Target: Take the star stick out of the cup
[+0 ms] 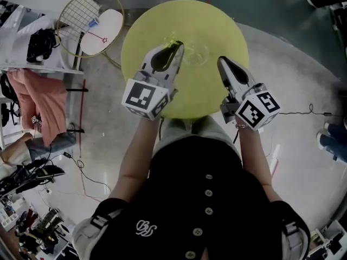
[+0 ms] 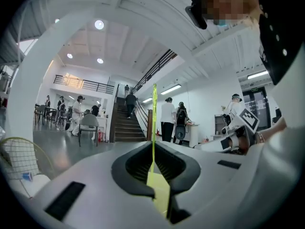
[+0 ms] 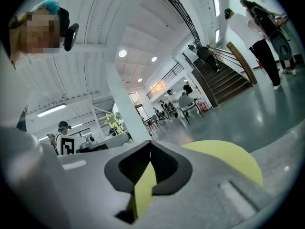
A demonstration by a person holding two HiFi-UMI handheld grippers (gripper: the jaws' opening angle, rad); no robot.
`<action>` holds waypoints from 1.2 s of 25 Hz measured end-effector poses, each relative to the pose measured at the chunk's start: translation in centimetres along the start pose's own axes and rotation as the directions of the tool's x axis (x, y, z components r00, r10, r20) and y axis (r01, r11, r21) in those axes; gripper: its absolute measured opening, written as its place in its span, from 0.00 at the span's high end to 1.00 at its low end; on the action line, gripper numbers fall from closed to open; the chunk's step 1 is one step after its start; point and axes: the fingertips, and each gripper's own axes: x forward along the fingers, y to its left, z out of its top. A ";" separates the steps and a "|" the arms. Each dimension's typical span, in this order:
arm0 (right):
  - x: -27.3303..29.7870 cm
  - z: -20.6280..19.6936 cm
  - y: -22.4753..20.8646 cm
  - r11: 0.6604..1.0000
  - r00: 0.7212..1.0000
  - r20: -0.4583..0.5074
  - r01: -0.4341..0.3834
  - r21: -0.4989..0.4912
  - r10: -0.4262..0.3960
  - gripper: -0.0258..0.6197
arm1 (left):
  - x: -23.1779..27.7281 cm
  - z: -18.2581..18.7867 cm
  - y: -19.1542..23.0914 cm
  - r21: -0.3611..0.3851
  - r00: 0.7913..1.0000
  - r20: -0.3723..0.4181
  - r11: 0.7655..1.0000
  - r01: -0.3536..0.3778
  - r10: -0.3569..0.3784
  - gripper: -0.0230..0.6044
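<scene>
In the left gripper view a thin yellow-green star stick [image 2: 154, 118] rises straight up from between the jaws of my left gripper [image 2: 153, 146], which is shut on it. The right gripper view shows its yellow star [image 3: 113, 122] high above the table. From the head view, my left gripper [image 1: 177, 45] is over the middle of the round yellow table [image 1: 206, 96]. A faint clear cup [image 1: 197, 56] stands just right of it. My right gripper [image 1: 221, 60] is beside the cup, shut, with nothing in it.
Left of the table, a racket [image 1: 81, 15] and a white round board [image 1: 104, 31] lie on the floor. An orange garment [image 1: 44, 103] hangs on a rack farther left. Cables trail over the floor. People stand by a staircase [image 2: 126, 123] in the distance.
</scene>
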 end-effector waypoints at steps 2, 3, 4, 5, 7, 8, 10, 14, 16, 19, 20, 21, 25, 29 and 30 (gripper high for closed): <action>0.1 0.2 0.6 1.000 1.000 -0.008 -0.005 -0.023 0.005 0.96 | -0.8 1.2 0.0 -0.002 0.999 0.042 1.000 -0.001 0.001 0.93; 0.1 0.5 0.8 0.999 1.000 -0.007 -0.007 -0.031 0.007 0.96 | -1.1 1.9 0.0 -0.010 0.998 0.061 1.000 -0.002 0.003 0.93; 0.1 0.8 1.1 0.999 1.000 -0.004 -0.009 -0.037 0.009 0.96 | -1.4 2.6 0.0 -0.020 0.997 0.081 1.000 -0.003 0.005 0.93; 0.1 1.1 1.3 0.999 1.000 0.001 -0.011 -0.043 0.011 0.96 | -1.7 3.3 0.1 -0.031 0.995 0.102 1.000 -0.004 0.007 0.93; 0.1 1.7 1.8 0.998 1.000 0.008 -0.018 -0.060 0.018 0.96 | -2.3 4.2 0.3 -0.059 0.990 0.140 0.998 -0.006 0.014 0.93; 0.1 2.0 2.1 0.997 1.000 0.009 -0.022 -0.072 0.022 0.96 | -2.6 4.5 0.4 -0.076 0.988 0.156 0.997 -0.004 0.016 0.93; 0.1 2.5 2.6 0.994 1.000 0.012 -0.022 -0.104 0.023 0.96 | -3.1 4.9 0.6 -0.102 0.984 0.177 0.995 0.006 0.012 0.93; 0.2 3.6 3.8 0.987 0.999 0.025 -0.024 -0.157 0.029 0.96 | -3.8 4.9 1.0 -0.139 0.980 0.199 0.990 0.023 0.006 0.93; 0.1 3.8 4.2 0.985 0.999 0.028 -0.025 -0.172 0.030 0.96 | -4.2 4.6 0.9 -0.178 0.977 0.211 0.983 0.038 0.000 0.93; 0.1 4.0 4.5 0.982 0.999 0.032 -0.025 -0.186 0.031 0.96 | -4.7 4.1 0.9 -0.243 0.973 0.231 0.968 0.060 -0.002 0.93; 0.1 4.0 4.5 0.982 0.999 0.031 -0.026 -0.188 0.032 0.96 | -4.8 4.0 0.9 -0.262 0.972 0.234 0.963 0.063 0.000 0.93; 0.1 3.9 4.6 0.982 0.999 0.029 -0.028 -0.188 0.034 0.96 | -5.0 3.9 0.9 -0.277 0.972 0.236 0.959 0.065 0.002 0.93; 0.2 3.6 4.5 0.982 0.999 0.019 -0.042 -0.184 0.046 0.96 | -5.2 3.6 1.2 -0.291 0.972 0.236 0.954 0.071 0.000 0.93; 0.0 3.4 4.7 0.983 0.999 0.015 -0.035 -0.182 0.038 0.96 | -5.6 3.4 1.3 -0.312 0.971 0.237 0.946 0.089 -0.014 0.93; -0.1 3.2 4.8 0.983 0.999 0.016 -0.032 -0.178 0.036 0.96 | -5.9 3.3 1.2 -0.315 0.972 0.236 0.945 0.092 -0.016 0.93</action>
